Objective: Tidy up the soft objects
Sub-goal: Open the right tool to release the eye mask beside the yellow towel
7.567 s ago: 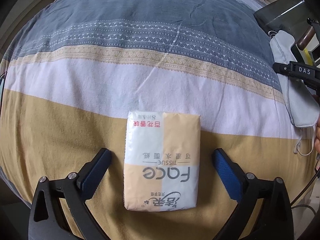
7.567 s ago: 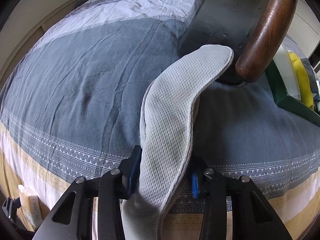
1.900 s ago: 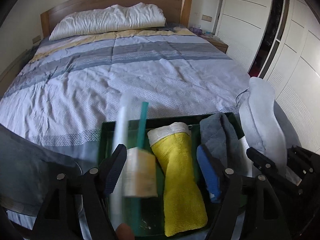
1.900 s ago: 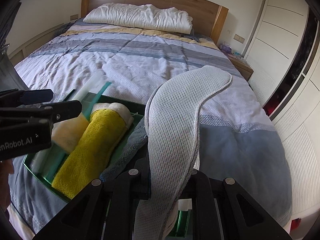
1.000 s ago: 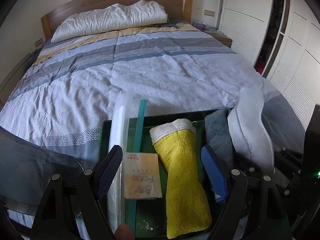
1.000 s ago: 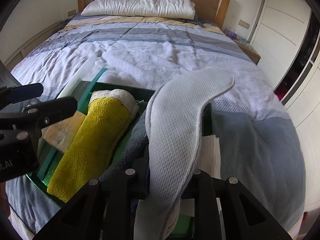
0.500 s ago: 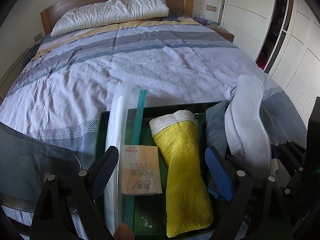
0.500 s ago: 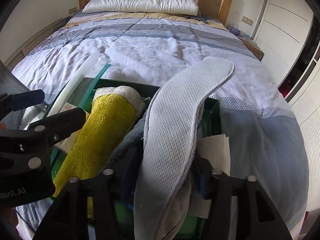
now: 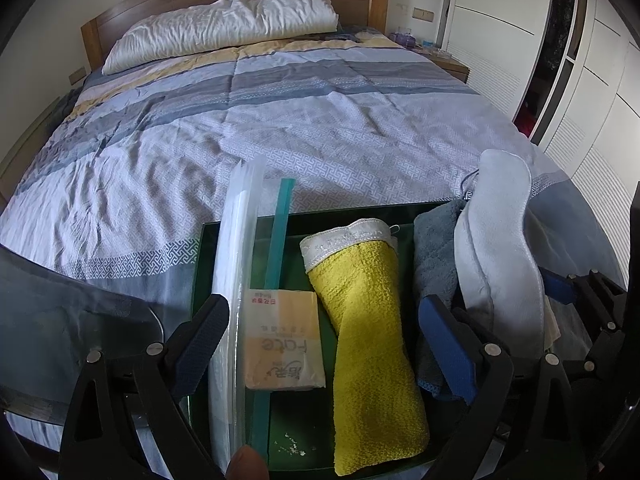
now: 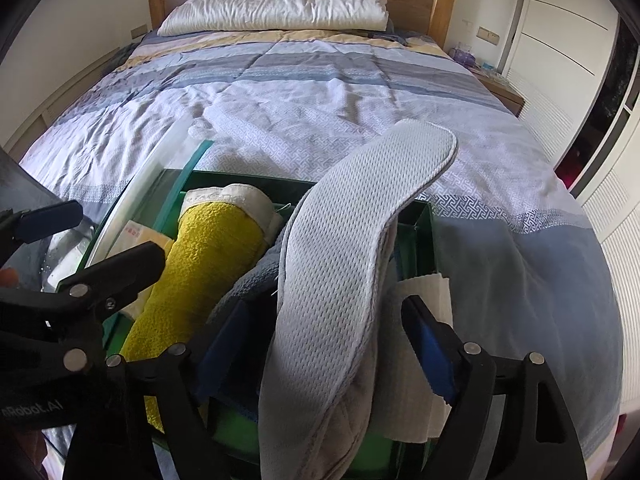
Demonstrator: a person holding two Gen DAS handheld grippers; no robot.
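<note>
Striped quilt on wooden bed | white wardrobe (right) | both hand-held grippers opening, unclamped.

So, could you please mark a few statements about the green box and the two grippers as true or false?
1. The tissue pack lies in the green box. True.
2. The yellow towel lies out on the bed. False: it is in the box, beside the tissue pack.
3. The right gripper is clamped on the grey insole. False: its jaws have just been opening; the insole stands between them, unpressed.
4. The left gripper is open. True.
5. A white pillow lies at the headboard. True.
</note>
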